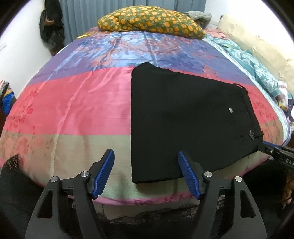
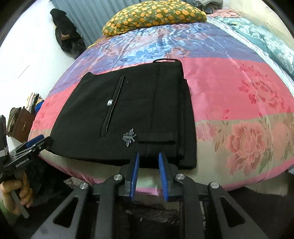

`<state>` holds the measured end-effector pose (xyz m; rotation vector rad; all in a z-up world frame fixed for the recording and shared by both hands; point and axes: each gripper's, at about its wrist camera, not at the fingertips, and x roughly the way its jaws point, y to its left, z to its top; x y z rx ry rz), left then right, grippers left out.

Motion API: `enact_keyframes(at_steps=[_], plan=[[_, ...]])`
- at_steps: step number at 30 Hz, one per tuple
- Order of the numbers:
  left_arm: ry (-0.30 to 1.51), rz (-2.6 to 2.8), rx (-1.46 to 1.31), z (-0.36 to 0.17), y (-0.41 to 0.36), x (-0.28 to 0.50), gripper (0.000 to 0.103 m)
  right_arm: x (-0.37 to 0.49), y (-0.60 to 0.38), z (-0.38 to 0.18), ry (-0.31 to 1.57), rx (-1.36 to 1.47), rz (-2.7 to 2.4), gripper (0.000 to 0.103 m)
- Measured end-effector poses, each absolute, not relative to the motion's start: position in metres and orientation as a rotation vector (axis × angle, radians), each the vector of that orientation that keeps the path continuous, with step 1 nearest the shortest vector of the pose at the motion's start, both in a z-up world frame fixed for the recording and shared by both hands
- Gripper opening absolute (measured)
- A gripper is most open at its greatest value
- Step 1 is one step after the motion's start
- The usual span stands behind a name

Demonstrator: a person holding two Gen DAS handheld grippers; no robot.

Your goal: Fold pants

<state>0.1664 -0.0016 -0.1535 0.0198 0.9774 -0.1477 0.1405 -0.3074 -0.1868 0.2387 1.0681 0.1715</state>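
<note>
Black pants (image 1: 183, 117) lie folded flat on the bed (image 1: 73, 103), on its striped floral cover, at 3 o'clock of centre in the left view. Left tool (image 1: 147, 172): fingers wide apart, holding nothing, right finger over the pants' near edge. Right tool (image 2: 148, 172): fingers narrowly apart at the pants' near hem; whether they touch the cloth, cannot tell. Only the right view shows the pocket slit (image 2: 112, 108) and silver emblem (image 2: 129, 138) clearly. Orange-flowered pillow (image 1: 152, 20) at 12 o'clock.

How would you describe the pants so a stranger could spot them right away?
Start at the striped floral bedspread with the orange-spotted pillow at its far end. Near the front edge lie the folded pants, the only plain black thing on it, with a silver button beside a pocket slit.
</note>
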Motion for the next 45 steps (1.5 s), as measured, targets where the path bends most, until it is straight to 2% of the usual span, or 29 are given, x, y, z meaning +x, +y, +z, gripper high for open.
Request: enact_keyframes(at_steps=[3,7,9,11,12,14,16,18,21,27,28,29,30,31,32,33,35,37,45], plan=[[0.978,-0.143,0.025,-0.154,-0.002,0.167,0.074,0.137,-0.308,-0.191,1.089,0.242,0.146,0.034],[0.978,-0.14,0.03,-0.153,-0.001,0.167,0.075,0.133,-0.312,-0.188,1.072,0.263,0.139,0.037],[0.978,-0.138,0.035,-0.153,-0.001,0.167,0.076,0.131,-0.313,-0.182,1.051,0.274,0.145,0.045],[0.98,-0.138,0.036,-0.152,0.0,0.168,0.077,0.129,-0.314,-0.178,1.029,0.286,0.151,0.06],[0.98,-0.136,0.032,-0.151,0.003,0.17,0.077,0.128,-0.318,-0.175,1.013,0.308,0.158,0.063],[0.977,-0.144,0.002,-0.147,0.015,0.176,0.086,0.13,-0.328,-0.171,0.988,0.367,0.183,0.071],[0.996,-0.167,-0.097,-0.148,0.039,0.191,0.096,0.138,-0.353,-0.17,0.963,0.458,0.185,0.071],[1.074,-0.217,-0.232,-0.162,0.062,0.213,0.096,0.153,-0.381,-0.175,0.96,0.533,0.171,0.075],[1.168,-0.319,-0.388,-0.186,0.079,0.242,0.095,0.188,-0.41,-0.199,1.049,0.622,0.224,0.075],[1.217,-0.503,-0.404,-0.202,0.049,0.262,0.095,0.229,-0.388,-0.236,1.218,0.617,0.407,0.077],[1.231,-0.537,-0.4,-0.205,0.04,0.264,0.093,0.233,-0.383,-0.238,1.224,0.599,0.411,0.079],[1.241,-0.557,-0.398,-0.207,0.034,0.265,0.071,0.236,-0.379,-0.238,1.214,0.594,0.412,0.078],[1.254,-0.565,-0.39,-0.209,0.027,0.265,0.059,0.239,-0.376,-0.236,1.207,0.593,0.421,0.074],[1.25,-0.533,-0.365,-0.208,0.023,0.265,0.049,0.24,-0.373,-0.235,1.208,0.595,0.44,0.052],[1.239,-0.525,-0.361,-0.205,0.022,0.264,0.034,0.241,-0.37,-0.234,1.216,0.582,0.443,0.046],[1.222,-0.52,-0.362,-0.2,0.022,0.262,0.025,0.241,-0.367,-0.23,1.216,0.554,0.439,0.042],[1.193,-0.505,-0.332,-0.185,0.019,0.258,0.022,0.239,-0.357,-0.211,1.188,0.48,0.446,0.034],[1.141,-0.499,-0.284,-0.164,0.015,0.257,0.021,0.239,-0.35,-0.19,1.147,0.46,0.465,0.03],[0.959,-0.48,-0.33,-0.098,0.039,0.322,0.021,0.304,-0.318,-0.112,0.973,0.408,0.565,0.028]])
